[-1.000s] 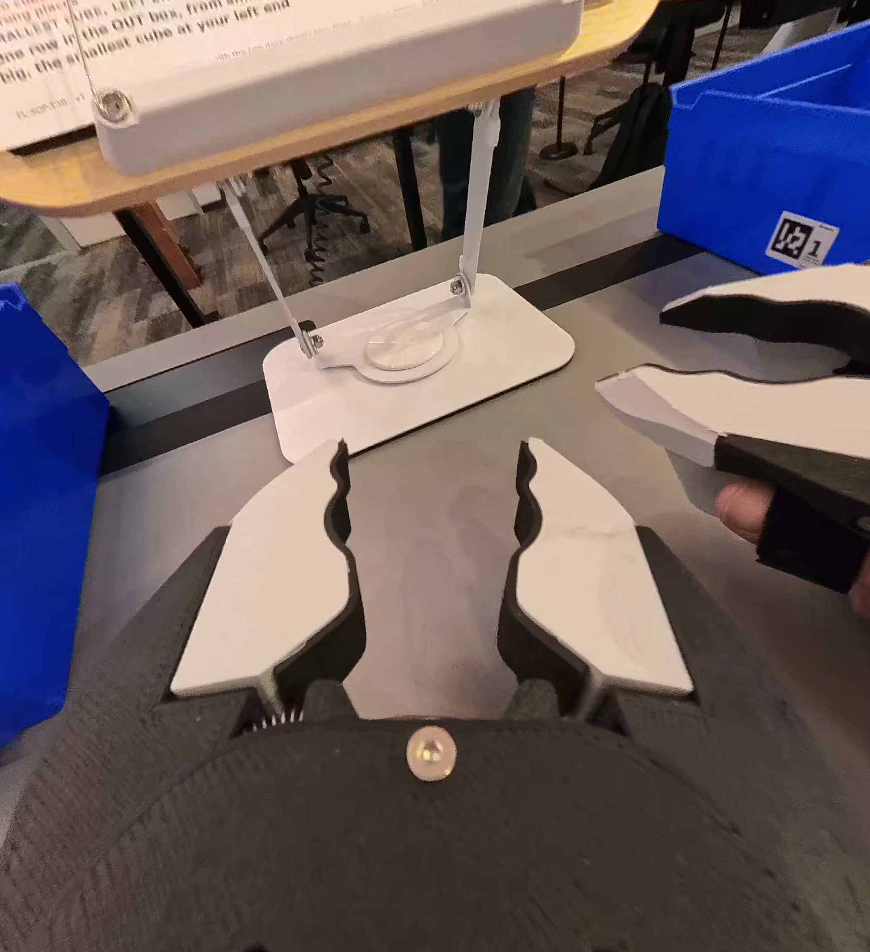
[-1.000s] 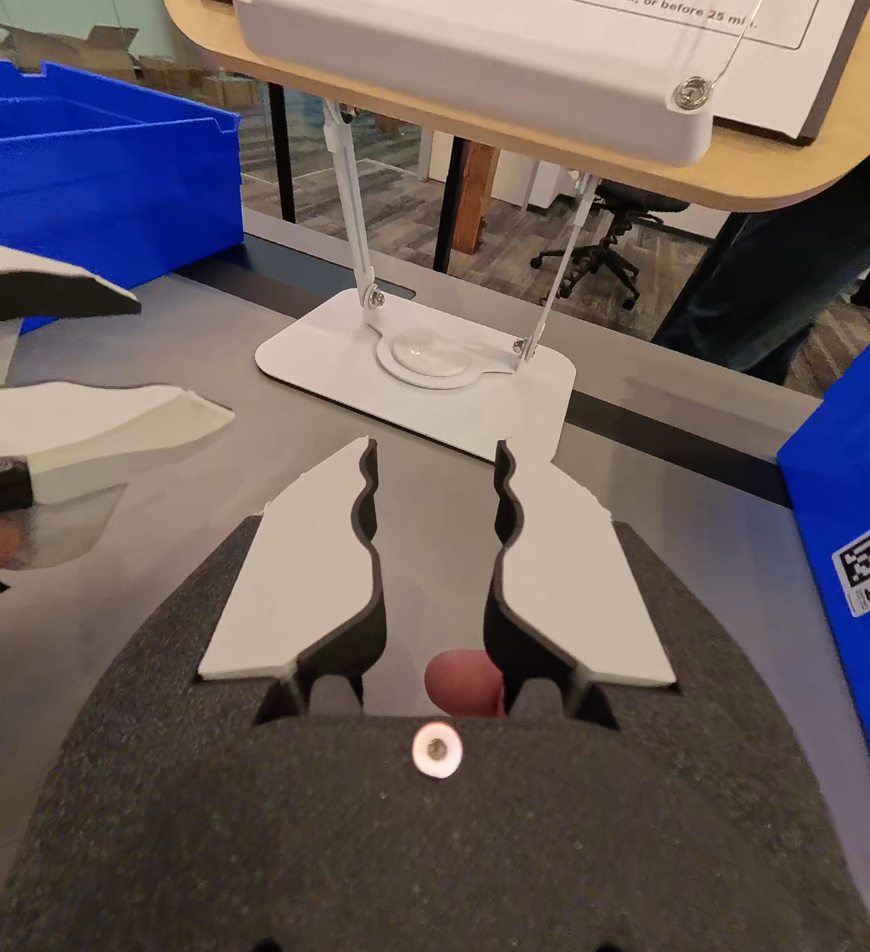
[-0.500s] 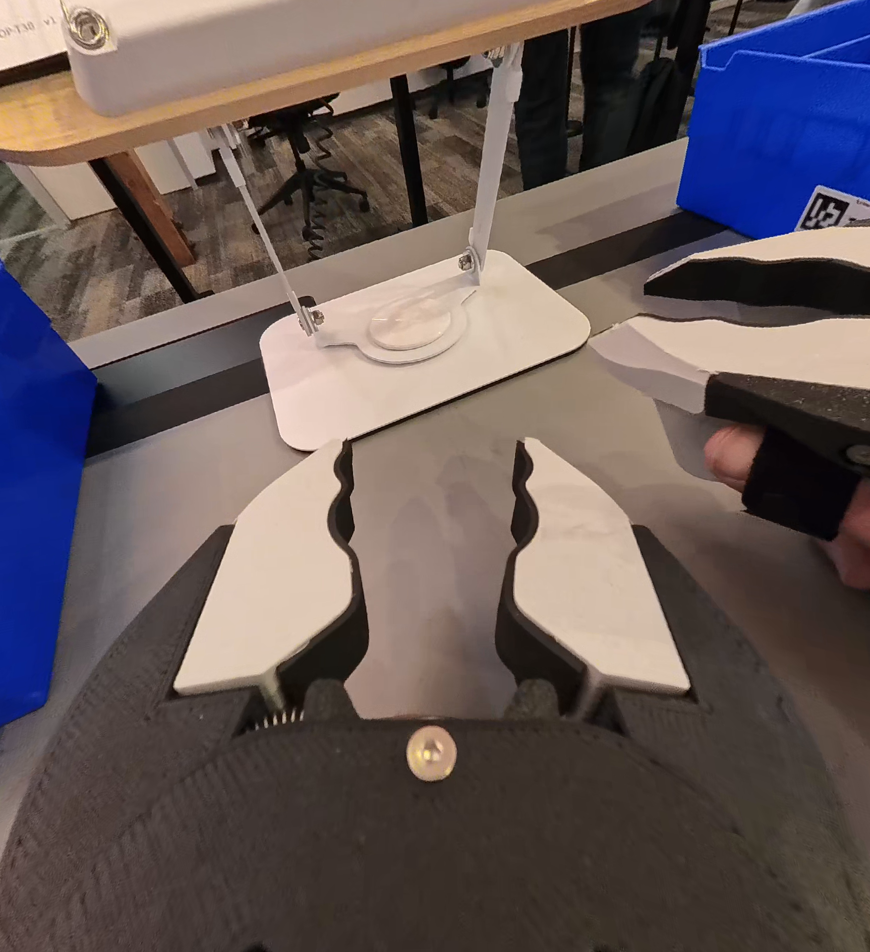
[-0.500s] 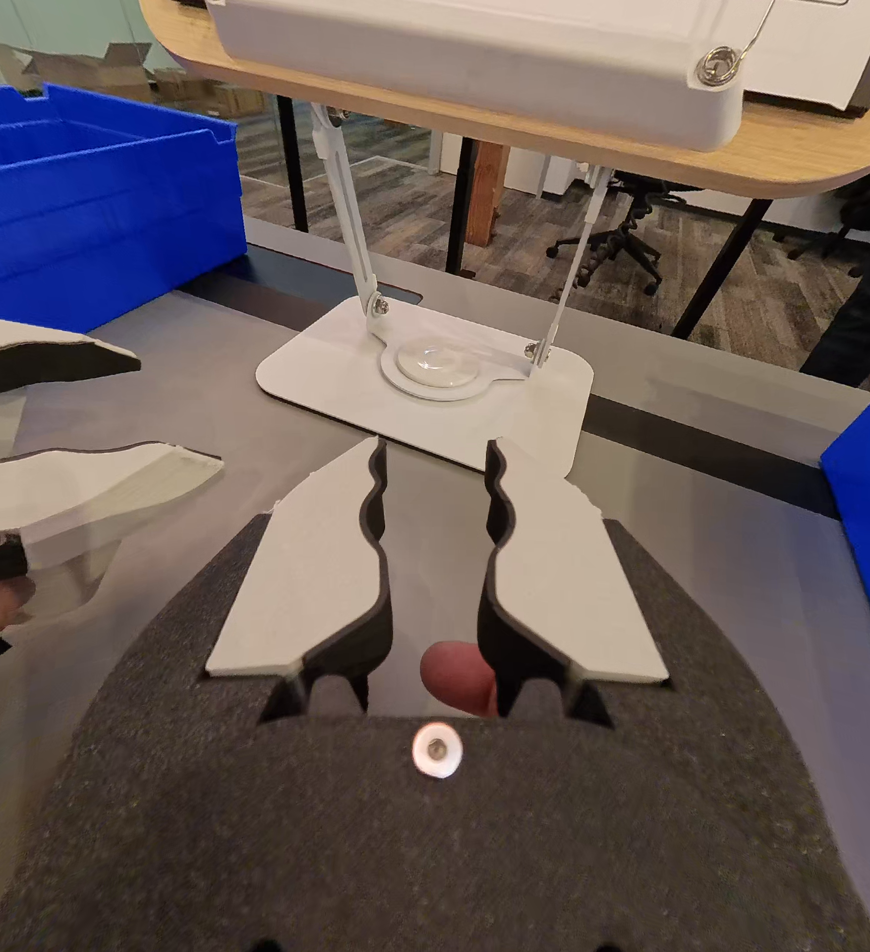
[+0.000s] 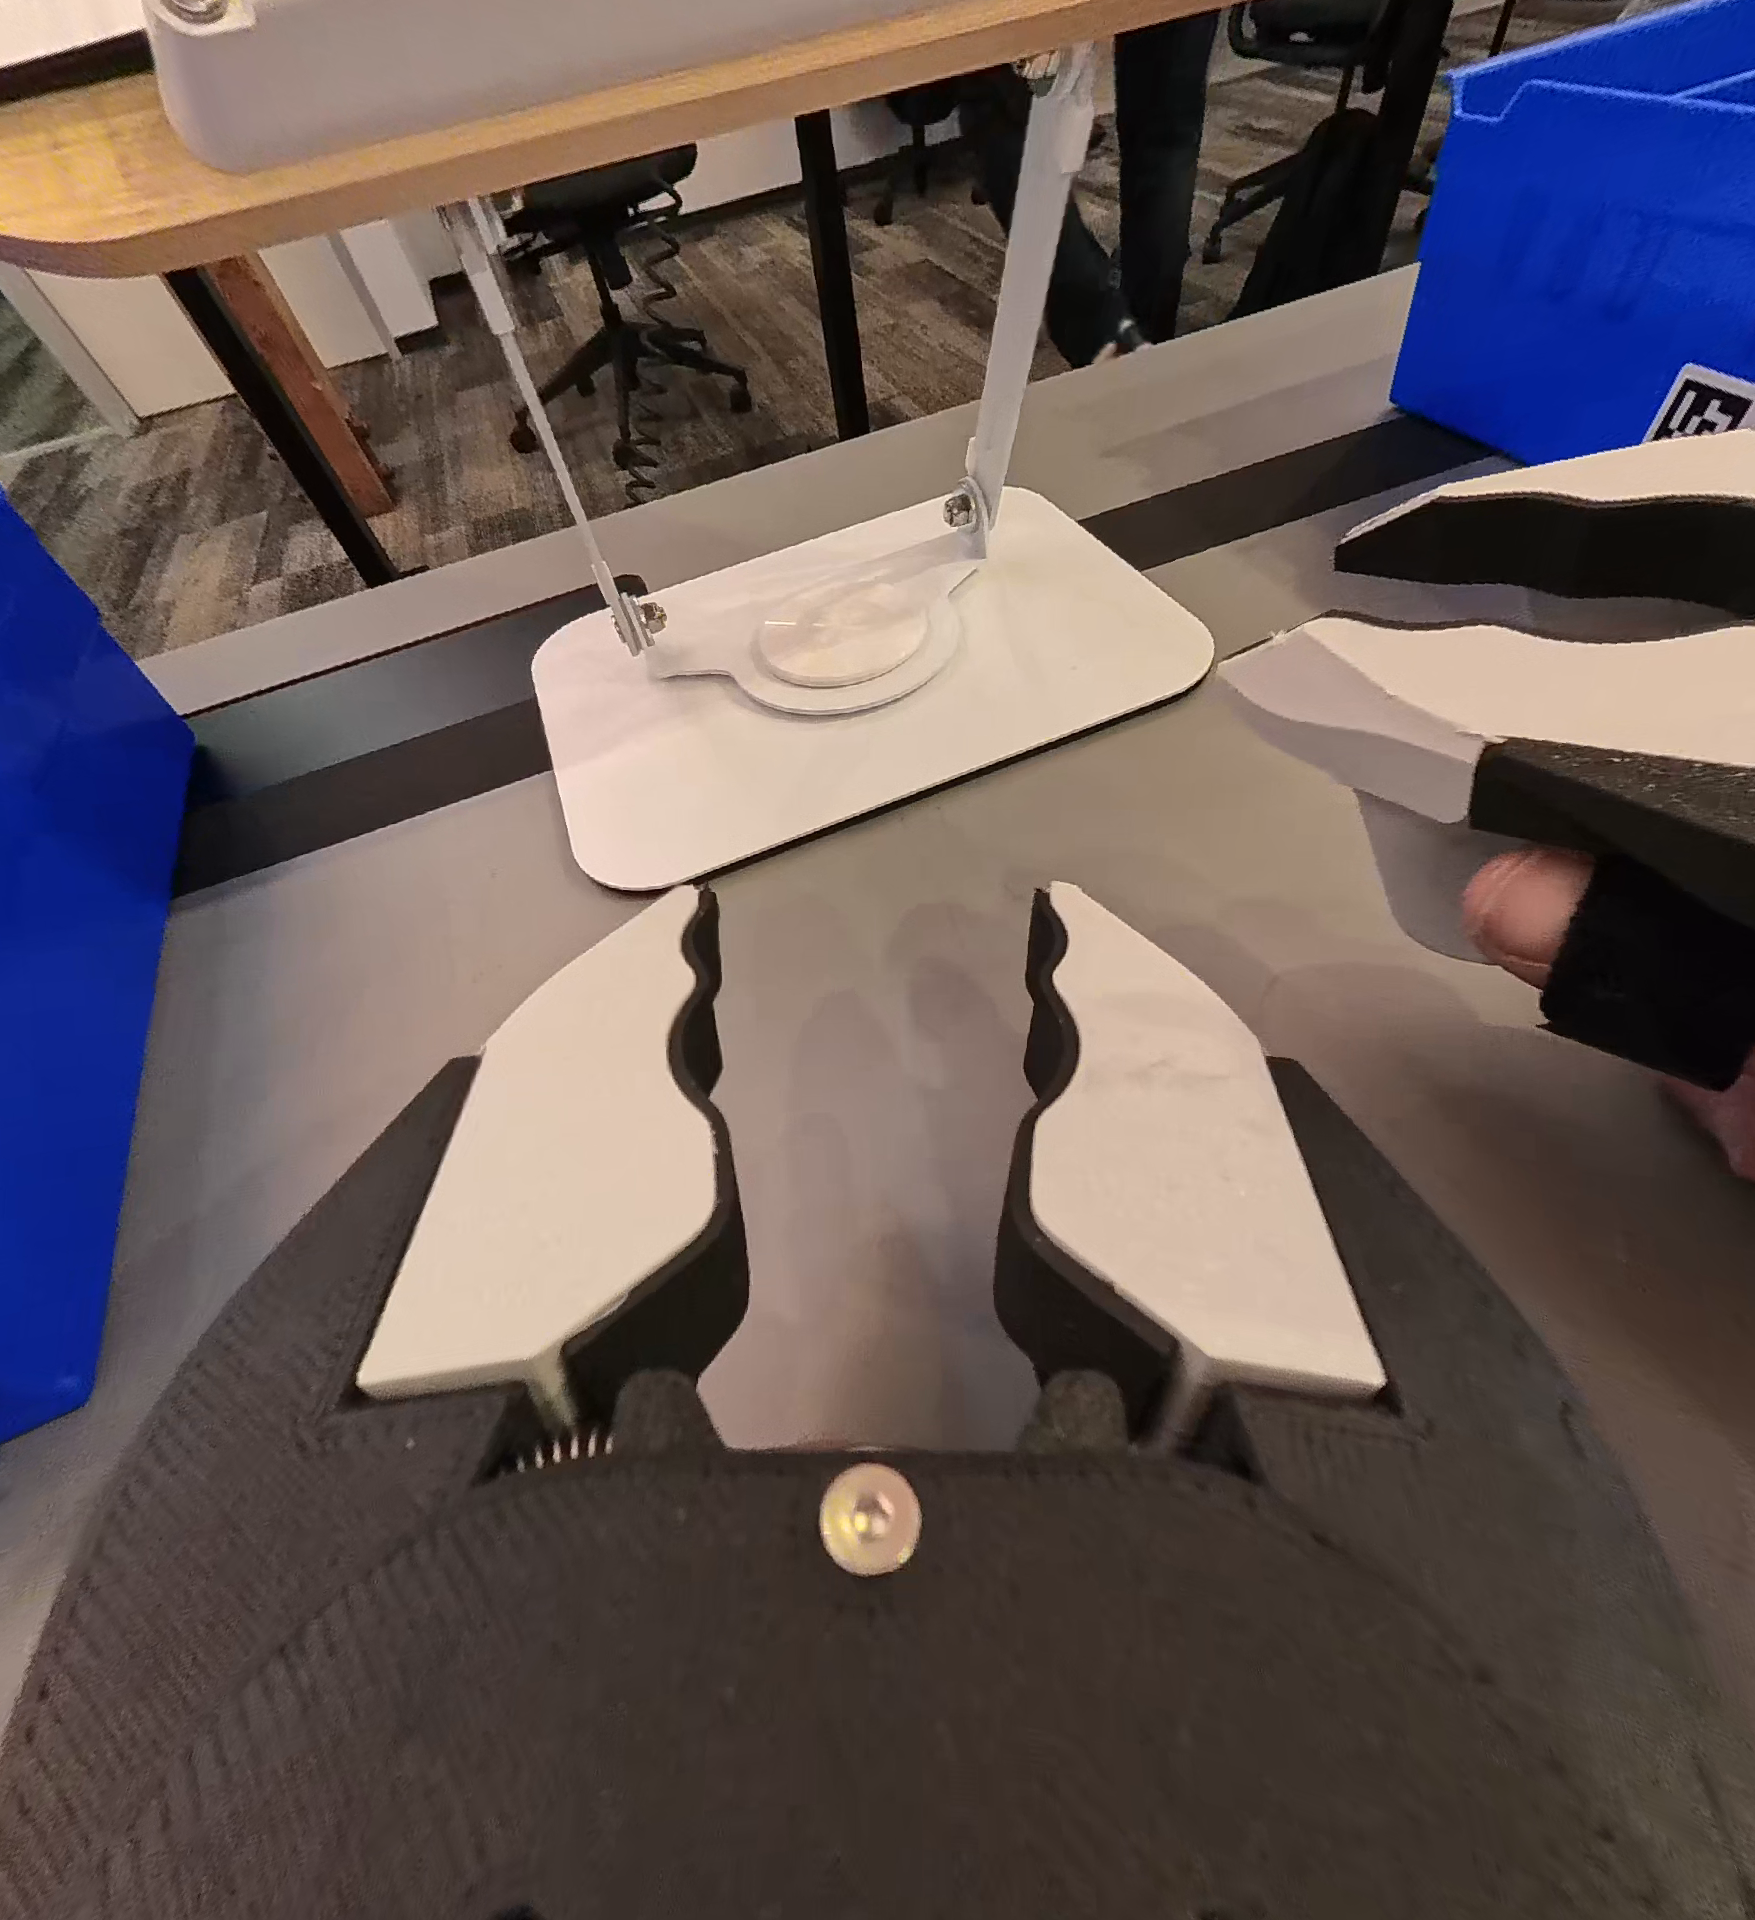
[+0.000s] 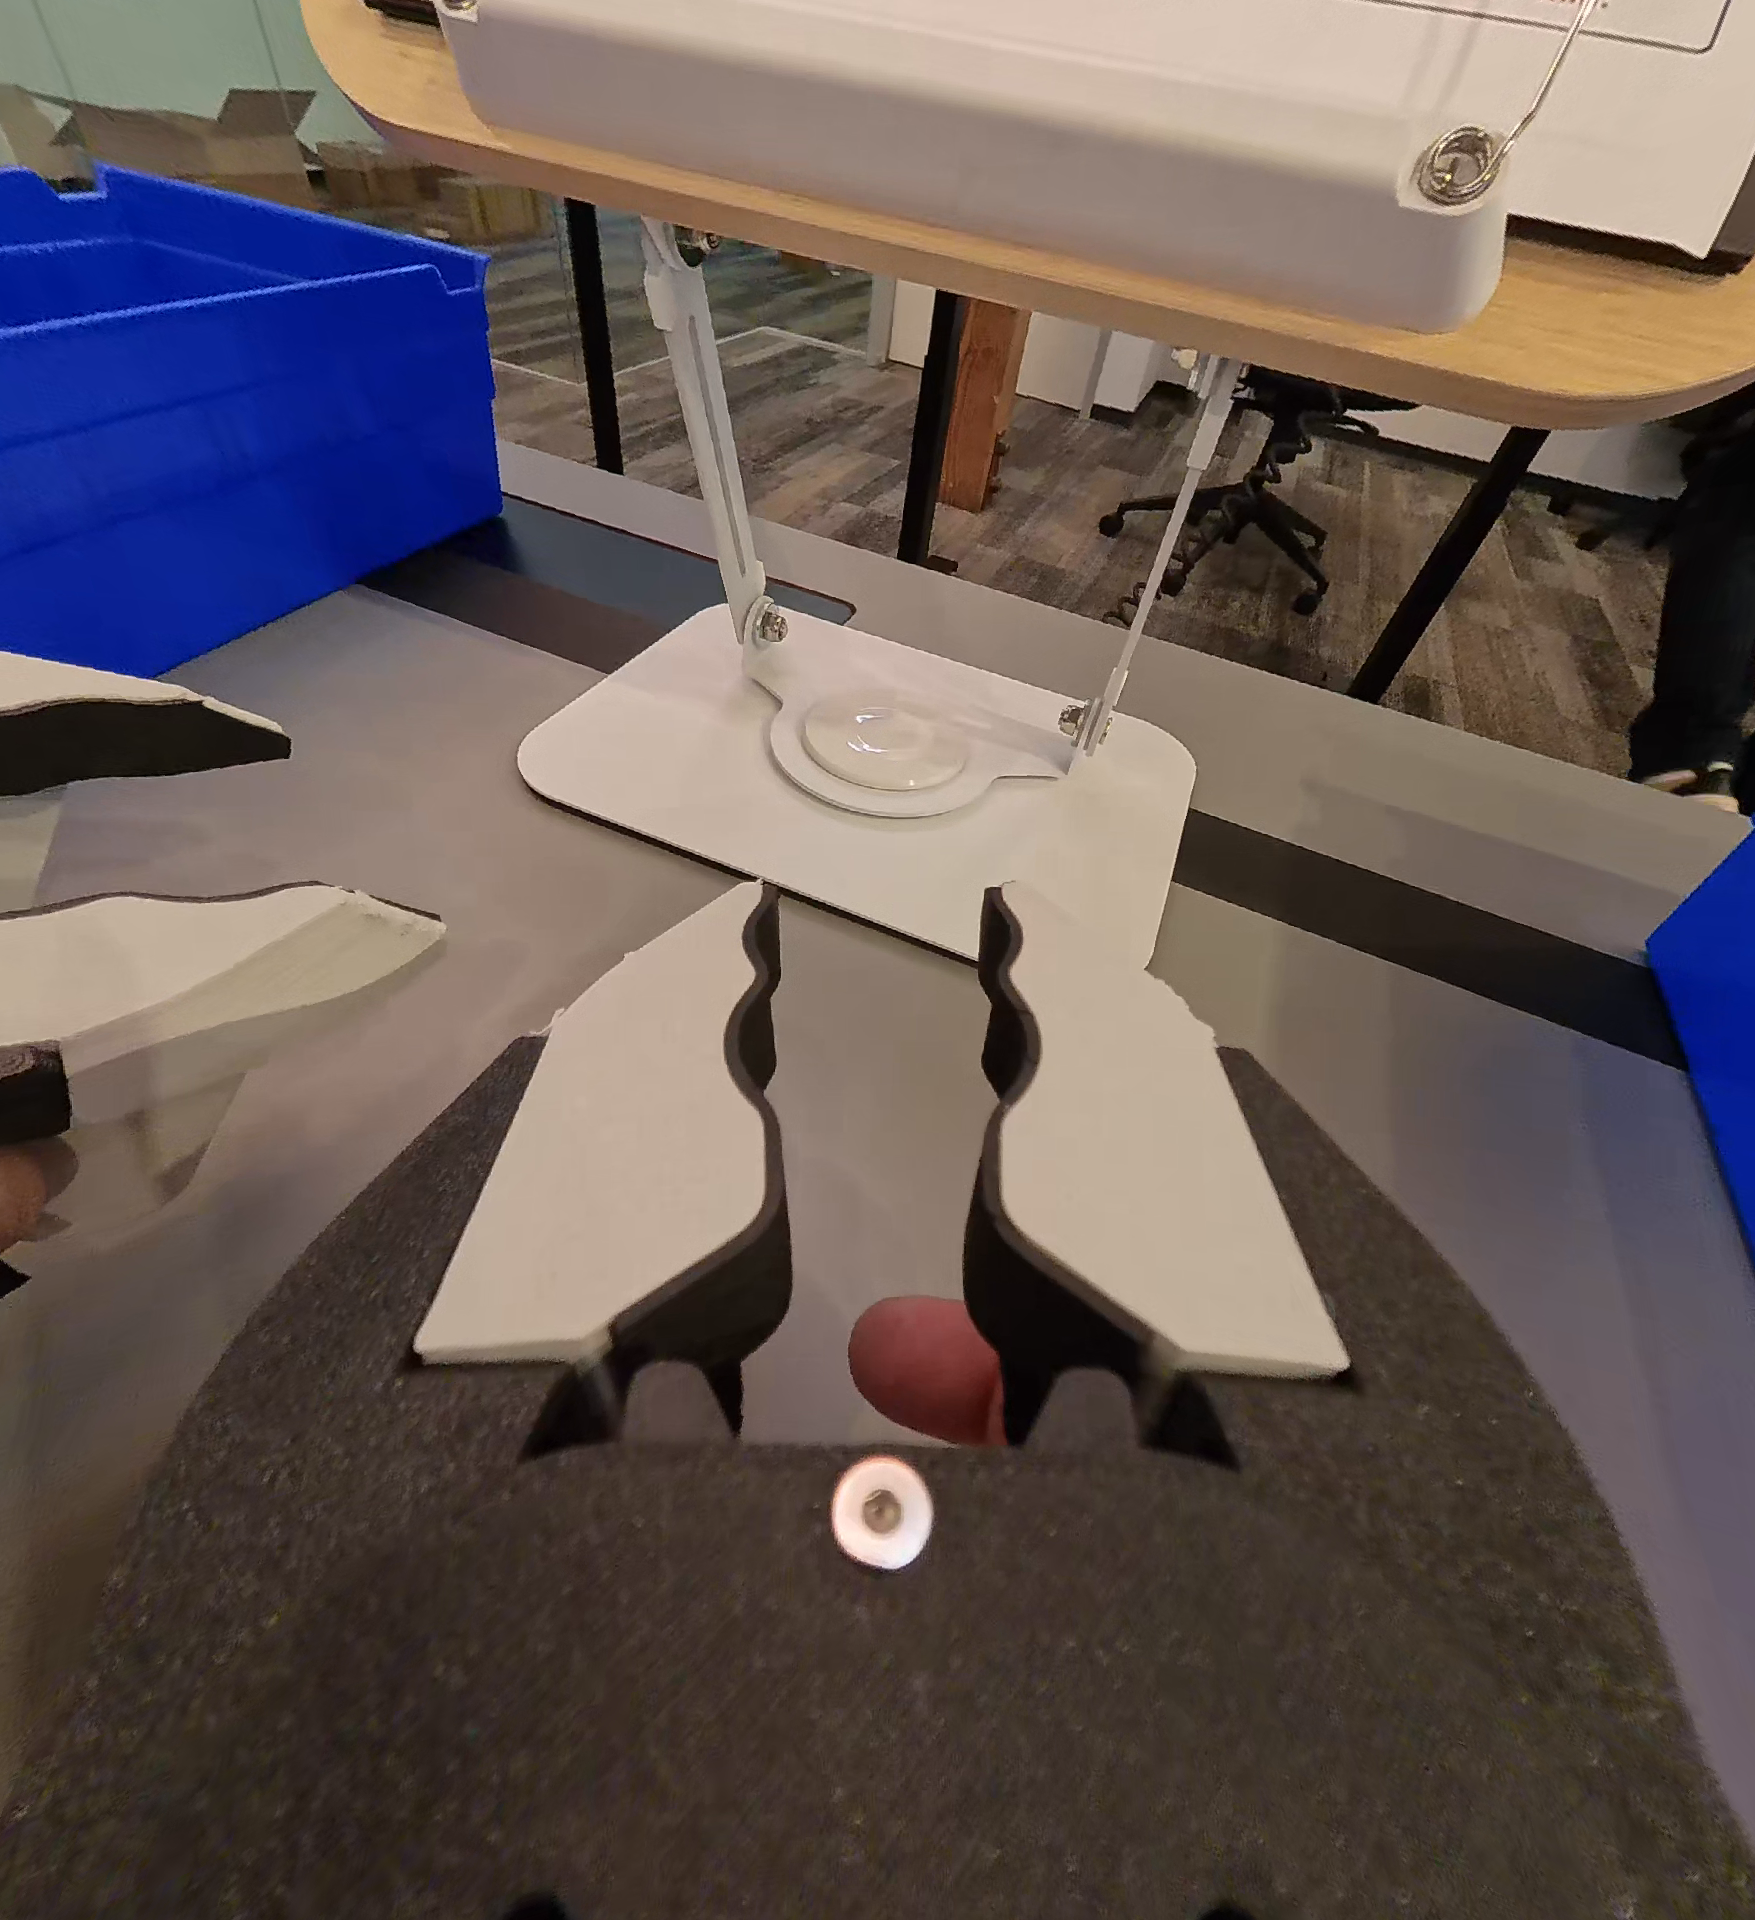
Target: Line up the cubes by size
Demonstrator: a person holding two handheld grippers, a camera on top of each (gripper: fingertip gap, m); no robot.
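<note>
Flat white rounded-rectangle stand base on the grey tabletop as landmark: blue plastic bins well off to either side, wooden shelf with white box above on thin white struts. Left gripper just short of its near edge, jaws wide apart, holding nothing. Right gripper beside it, tips overlapping that edge in view, jaws narrower, also bare. Cubes nowhere in view, so place relative to jaws impossible to tell.

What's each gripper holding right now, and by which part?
Nothing. The left gripper and right gripper both stand open over the bare grey table; no cubes in view.
</note>
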